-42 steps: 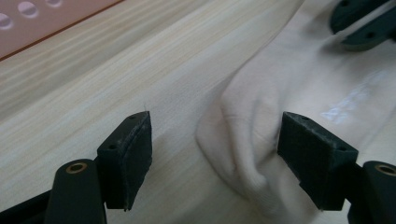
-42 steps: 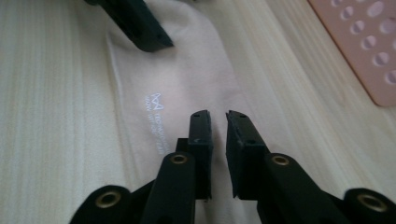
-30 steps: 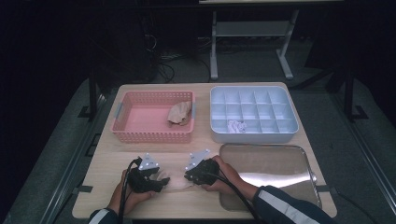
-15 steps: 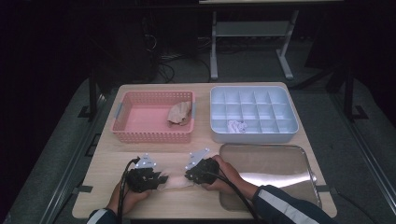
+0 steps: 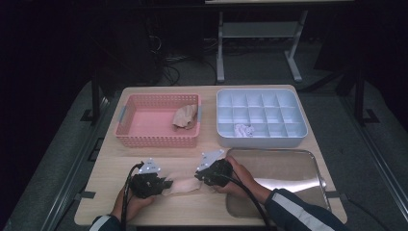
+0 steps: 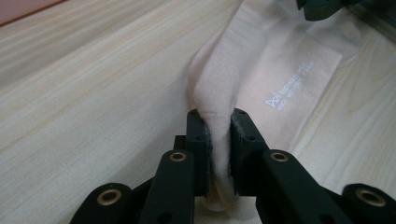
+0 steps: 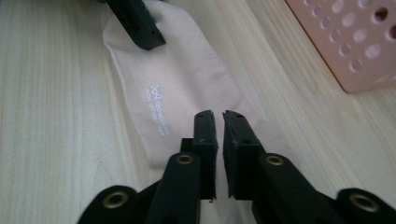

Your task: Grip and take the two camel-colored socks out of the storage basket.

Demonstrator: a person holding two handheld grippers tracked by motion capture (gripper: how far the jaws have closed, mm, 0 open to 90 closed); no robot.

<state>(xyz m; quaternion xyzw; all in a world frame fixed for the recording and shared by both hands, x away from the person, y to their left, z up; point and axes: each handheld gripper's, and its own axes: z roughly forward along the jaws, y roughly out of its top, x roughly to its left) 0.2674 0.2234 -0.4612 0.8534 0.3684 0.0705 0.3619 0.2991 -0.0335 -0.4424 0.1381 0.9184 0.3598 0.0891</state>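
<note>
Left gripper (image 6: pixel 219 121) has just been closing and now pinches a raised fold of the pale sock (image 6: pixel 280 70), the cloth squeezed between its pads. Right gripper (image 7: pixel 215 119) has its jaws nearly together, clamped on the sock's other end (white print shows on the cloth). From the high view, the sock (image 5: pixel 185 185) lies flat on the tabletop (image 5: pixel 115 168) at lower centre of the frame, stretched between both grippers, below the pink basket (image 5: pixel 144 137) and left of the metal tray (image 5: pixel 288 168).
</note>
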